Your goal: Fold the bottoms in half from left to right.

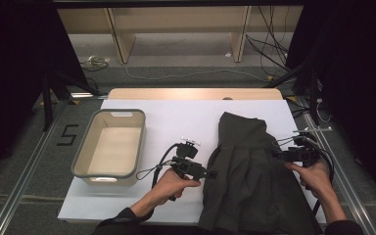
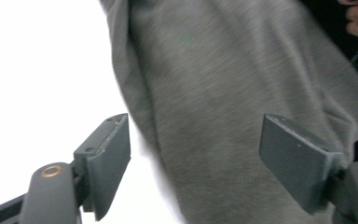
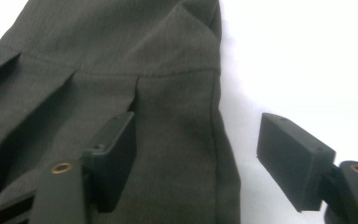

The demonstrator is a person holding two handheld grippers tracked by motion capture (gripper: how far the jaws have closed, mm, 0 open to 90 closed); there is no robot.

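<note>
On the white table cover [image 1: 176,117], right of centre: dark garment [image 1: 249,171], near hem cut off at the bottom of the high view. Left gripper [image 1: 210,173] at its left edge, jaws spread wide, fabric between them, nothing clamped. Right gripper [image 1: 276,154] at the right edge, likewise released. Bare white beside each edge; beige bin [image 1: 111,144] well apart, left.

White-covered table [image 1: 176,117] with a bare light wooden strip at its far edge carried a beige rectangular plastic bin [image 1: 109,147] at left and dark grey pleated fabric garment [image 1: 249,171] at right, well apart.
</note>
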